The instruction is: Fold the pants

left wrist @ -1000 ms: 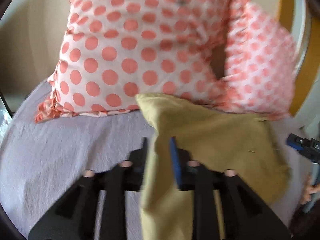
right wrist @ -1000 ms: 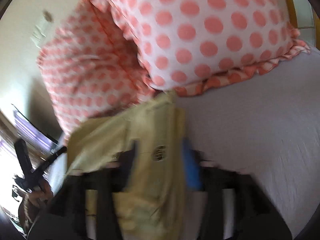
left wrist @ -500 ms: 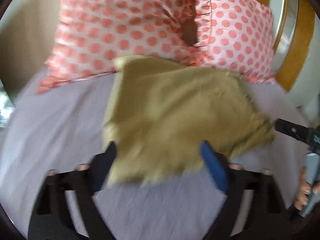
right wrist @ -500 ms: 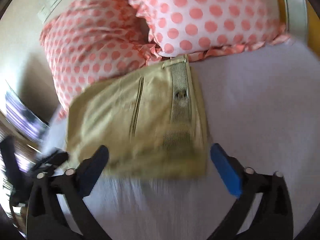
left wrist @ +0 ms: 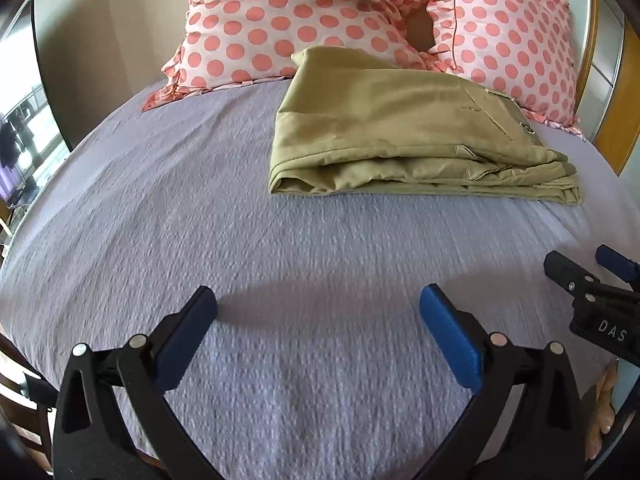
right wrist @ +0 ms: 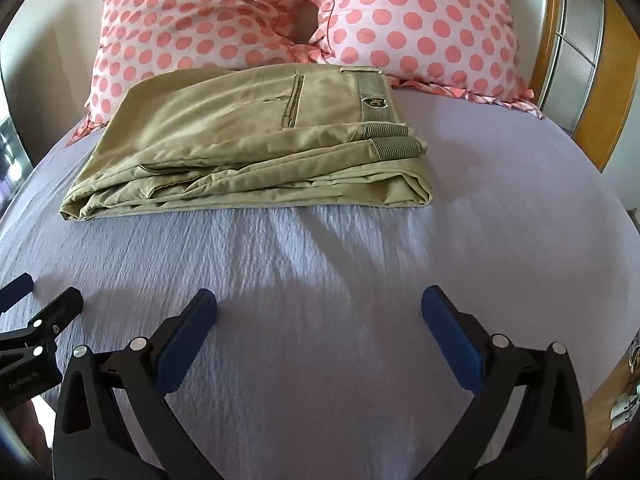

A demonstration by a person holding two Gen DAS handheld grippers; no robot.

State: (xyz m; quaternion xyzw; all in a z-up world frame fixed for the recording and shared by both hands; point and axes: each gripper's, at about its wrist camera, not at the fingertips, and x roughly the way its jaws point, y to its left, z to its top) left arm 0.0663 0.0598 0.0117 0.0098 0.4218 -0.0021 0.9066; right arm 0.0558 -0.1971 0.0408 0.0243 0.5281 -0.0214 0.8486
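Observation:
The khaki pants [left wrist: 404, 128] lie folded in a flat stack on the lilac bedsheet [left wrist: 248, 248], just in front of the pillows. In the right wrist view the pants [right wrist: 256, 152] show a zip pocket and the ribbed waistband on top. My left gripper [left wrist: 318, 320] is open and empty, well back from the pants above the sheet. My right gripper [right wrist: 319, 320] is open and empty, also well back. Each gripper shows at the edge of the other's view: the right one [left wrist: 592, 280] and the left one [right wrist: 36, 304].
Two white pillows with coral dots [left wrist: 280, 20] [right wrist: 420, 24] lean at the head of the bed behind the pants. A wooden headboard frame [right wrist: 616, 92] stands at the right. A window or screen [left wrist: 24, 128] is at the far left.
One second ago both grippers were shut on the pants and held them up. They let go, opened wide and pulled back; the folded pants now rest on the sheet.

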